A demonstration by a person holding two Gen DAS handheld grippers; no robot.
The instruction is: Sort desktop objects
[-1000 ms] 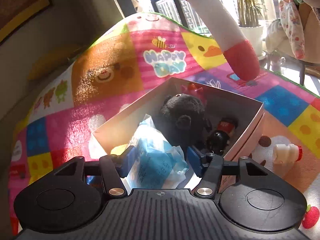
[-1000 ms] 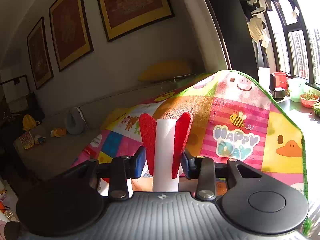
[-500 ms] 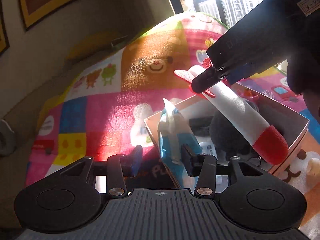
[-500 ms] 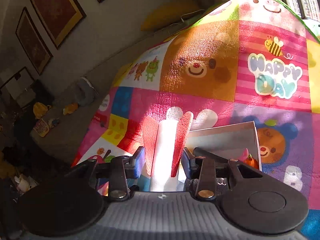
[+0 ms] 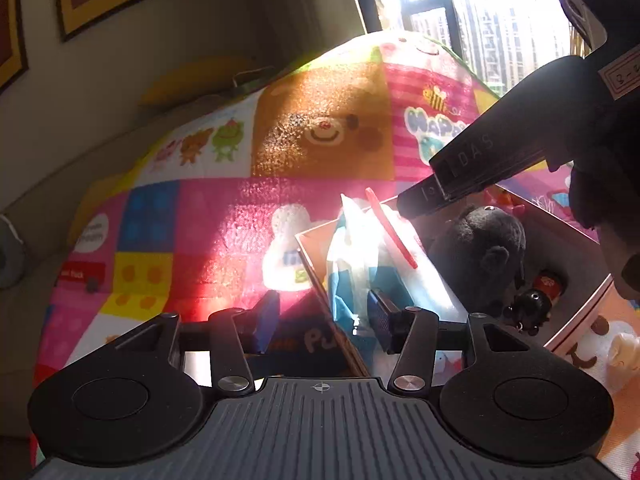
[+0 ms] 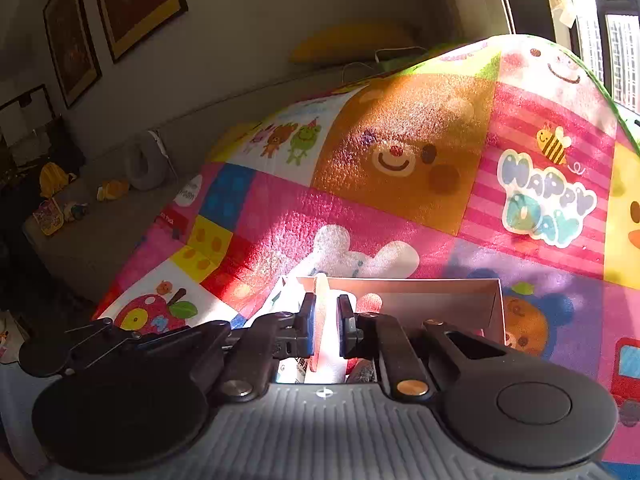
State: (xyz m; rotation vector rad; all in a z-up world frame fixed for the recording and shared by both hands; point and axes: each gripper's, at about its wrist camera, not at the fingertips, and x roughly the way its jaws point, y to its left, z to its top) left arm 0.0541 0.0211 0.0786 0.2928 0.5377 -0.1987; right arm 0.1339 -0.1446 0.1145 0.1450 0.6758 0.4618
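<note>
Left wrist view only: black plush toy (image 5: 480,256) inside box (image 5: 576,312).

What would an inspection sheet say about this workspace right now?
Surface: colourful cartoon play mat, partly sunlit.
Job's things: open box holding tissue pack, black plush toy and small figurine; foam rocket at the box's corner.
Clutter: white bottle on the mat beside the box.
Grippers: left gripper open, jaws just been opening, tissue pack's lower part between them; right gripper shut on the foam rocket.
Cables: white cable behind the mat.
Surroundings: framed pictures, yellow cushion, window.
</note>
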